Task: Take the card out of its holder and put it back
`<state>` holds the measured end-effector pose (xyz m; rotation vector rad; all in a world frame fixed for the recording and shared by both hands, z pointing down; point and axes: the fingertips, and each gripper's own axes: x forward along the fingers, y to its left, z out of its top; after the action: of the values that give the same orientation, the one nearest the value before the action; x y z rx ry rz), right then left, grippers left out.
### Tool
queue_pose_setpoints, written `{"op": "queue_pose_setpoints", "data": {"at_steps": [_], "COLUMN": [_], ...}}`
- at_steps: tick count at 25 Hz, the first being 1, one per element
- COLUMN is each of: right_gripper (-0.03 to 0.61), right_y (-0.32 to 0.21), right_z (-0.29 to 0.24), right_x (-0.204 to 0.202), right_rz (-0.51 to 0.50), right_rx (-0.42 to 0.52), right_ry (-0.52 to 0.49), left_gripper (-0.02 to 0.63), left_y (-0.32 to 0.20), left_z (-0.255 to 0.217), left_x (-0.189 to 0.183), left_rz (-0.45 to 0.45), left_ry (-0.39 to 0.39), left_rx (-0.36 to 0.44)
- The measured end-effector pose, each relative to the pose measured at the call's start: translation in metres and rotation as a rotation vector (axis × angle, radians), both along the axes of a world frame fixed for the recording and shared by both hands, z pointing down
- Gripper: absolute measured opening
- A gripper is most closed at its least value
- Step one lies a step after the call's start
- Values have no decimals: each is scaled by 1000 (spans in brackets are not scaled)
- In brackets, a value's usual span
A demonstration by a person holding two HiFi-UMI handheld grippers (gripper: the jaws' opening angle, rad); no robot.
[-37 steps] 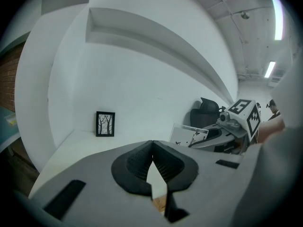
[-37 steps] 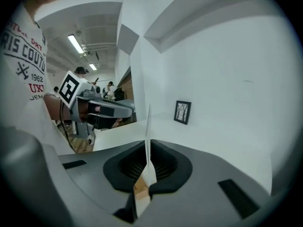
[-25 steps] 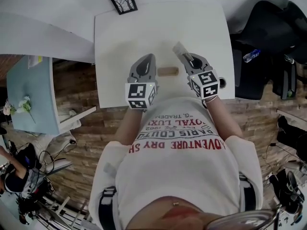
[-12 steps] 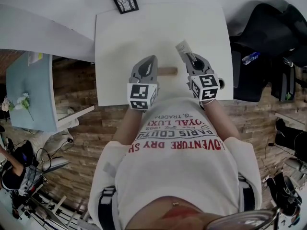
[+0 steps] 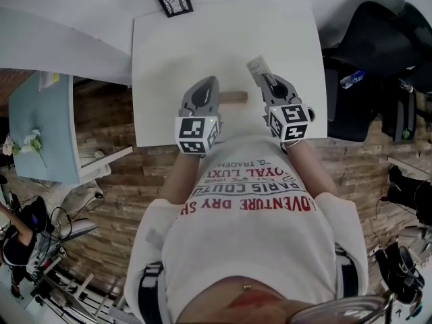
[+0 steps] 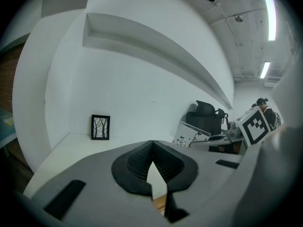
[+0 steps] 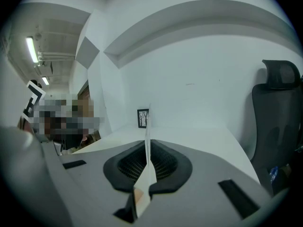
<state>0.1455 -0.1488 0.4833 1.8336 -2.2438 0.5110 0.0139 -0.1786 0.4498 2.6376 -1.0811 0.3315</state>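
A small wooden card holder (image 5: 235, 98) lies on the white table (image 5: 202, 39) between my two grippers. My right gripper (image 5: 264, 79) is shut on a white card (image 5: 256, 65), which sticks out beyond its tips, up and clear of the holder. In the right gripper view the card (image 7: 147, 141) stands edge-on, pinched between the pads of the right gripper (image 7: 147, 148). My left gripper (image 5: 210, 81) rests just left of the holder with its tips together and nothing between them. A sliver of the holder (image 6: 161, 203) shows under the left gripper (image 6: 152, 144), and the printed card (image 6: 191, 135) stands off to the right.
A small black picture frame (image 5: 175, 2) stands at the table's far edge, also visible as the frame (image 6: 100, 126) against the white wall. A black office chair (image 5: 378, 39) sits to the right of the table. The table's near edge runs just under the grippers, against the person's body.
Almost nothing: the view shifts slightly, and both grippers, the card and the holder keep their places relative to each other.
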Motion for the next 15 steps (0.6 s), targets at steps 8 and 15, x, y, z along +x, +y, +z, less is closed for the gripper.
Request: {"op": "queue_pose_setpoints", "data": {"at_steps": [8,15], "right_gripper": [35,35], "right_y": [-1,-1], "right_z": [4,-7], "right_x": [-11,-45], "right_rz": [-140,-474], "right_rx": [-26,17], "right_ry": [9,76], "left_gripper": [25,25], "left_y": [7,11], "left_z": [3,10], "left_x": [0,-11], "left_rz": [-13,-63], "left_ry": [0,2], "left_rx": [-17,-44]}}
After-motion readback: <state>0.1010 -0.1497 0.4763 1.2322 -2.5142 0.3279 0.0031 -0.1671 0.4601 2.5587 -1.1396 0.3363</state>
